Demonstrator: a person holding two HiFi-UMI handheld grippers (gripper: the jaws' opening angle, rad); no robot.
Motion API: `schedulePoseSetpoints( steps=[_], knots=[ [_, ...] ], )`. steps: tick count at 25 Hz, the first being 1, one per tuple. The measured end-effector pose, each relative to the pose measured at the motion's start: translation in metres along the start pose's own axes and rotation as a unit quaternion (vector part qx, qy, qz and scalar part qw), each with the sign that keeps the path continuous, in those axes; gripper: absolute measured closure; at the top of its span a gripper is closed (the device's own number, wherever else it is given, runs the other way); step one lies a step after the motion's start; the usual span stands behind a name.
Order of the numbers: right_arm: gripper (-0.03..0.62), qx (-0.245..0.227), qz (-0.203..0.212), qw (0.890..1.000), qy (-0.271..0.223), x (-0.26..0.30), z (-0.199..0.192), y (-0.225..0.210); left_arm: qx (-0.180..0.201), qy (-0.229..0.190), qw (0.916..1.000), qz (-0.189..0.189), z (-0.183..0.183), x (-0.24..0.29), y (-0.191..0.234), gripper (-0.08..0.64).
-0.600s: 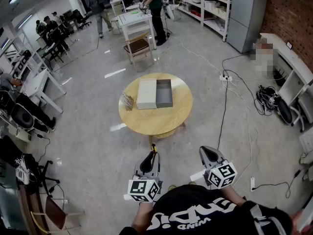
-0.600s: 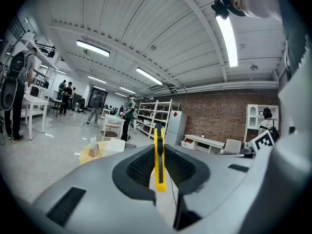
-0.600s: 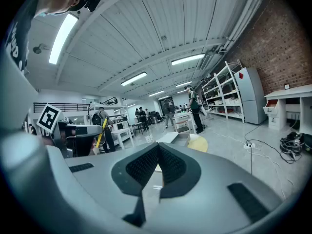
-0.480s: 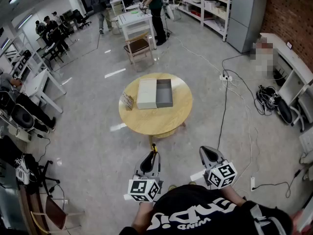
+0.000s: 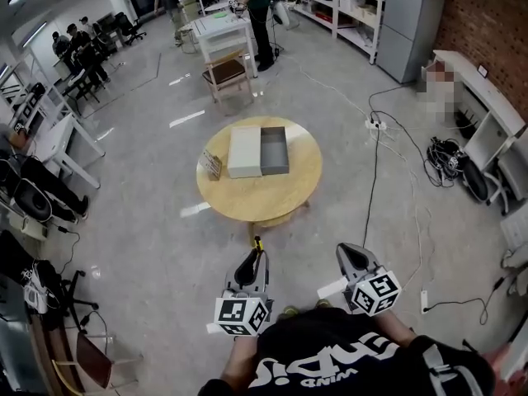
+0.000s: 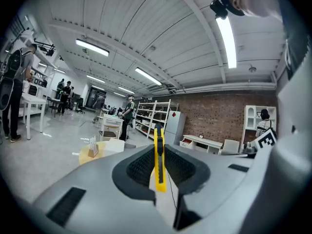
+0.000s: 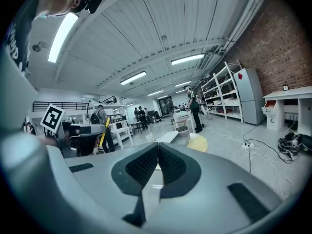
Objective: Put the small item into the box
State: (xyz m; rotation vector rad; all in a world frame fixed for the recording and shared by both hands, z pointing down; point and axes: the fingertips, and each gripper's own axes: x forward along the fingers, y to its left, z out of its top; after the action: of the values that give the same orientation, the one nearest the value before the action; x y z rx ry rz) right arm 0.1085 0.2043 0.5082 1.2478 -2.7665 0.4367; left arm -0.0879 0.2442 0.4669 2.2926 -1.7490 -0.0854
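Observation:
A yellow utility knife (image 5: 257,245) (image 6: 158,156) stands upright between the jaws of my left gripper (image 5: 252,255) (image 6: 158,165), which is shut on it. My right gripper (image 5: 344,256) (image 7: 157,164) is shut with nothing in it. Both are held low near my body, well short of the round wooden table (image 5: 262,195). On the table lies an open grey box (image 5: 275,149) with its white lid (image 5: 244,152) beside it on the left. In the right gripper view the box (image 7: 171,137) lies far ahead, and the left gripper's knife (image 7: 104,134) shows at the left.
A small card stand (image 5: 212,165) sits at the table's left edge. Cables and a power strip (image 5: 375,124) trail over the floor at the right. A chair (image 5: 226,74) and a white table stand beyond, with people, shelves and a grey cabinet (image 5: 398,25) further back.
The head view has shifted a little, so the table sits slightly higher and to the left. Both grippers keep their places and their hold.

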Motion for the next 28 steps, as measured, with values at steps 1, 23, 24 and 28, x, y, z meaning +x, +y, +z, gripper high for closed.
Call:
schedulePoseSetpoints(
  steps=[1, 23, 24, 28],
  knots=[
    [0.589, -0.003, -0.001, 1.0, -0.001, 0.001, 0.0, 0.002, 0.001, -0.001, 1.0, -0.002, 0.0, -0.001, 0.002, 0.492],
    [0.589, -0.004, -0.045, 0.999, -0.028, 0.05, -0.007, -0.003, 0.02, -0.006, 0.9991, -0.038, 0.003, 0.036, 0.055, 0.492],
    [0.589, -0.004, -0.045, 0.999, -0.029, 0.055, -0.005, -0.007, 0.019, -0.006, 0.9991, -0.037, 0.003, 0.042, 0.057, 0.492],
    [0.589, -0.006, -0.044, 0.998, -0.033, 0.075, 0.003, -0.028, 0.017, -0.008, 0.9991, -0.038, 0.004, 0.073, 0.062, 0.492]
  ],
)
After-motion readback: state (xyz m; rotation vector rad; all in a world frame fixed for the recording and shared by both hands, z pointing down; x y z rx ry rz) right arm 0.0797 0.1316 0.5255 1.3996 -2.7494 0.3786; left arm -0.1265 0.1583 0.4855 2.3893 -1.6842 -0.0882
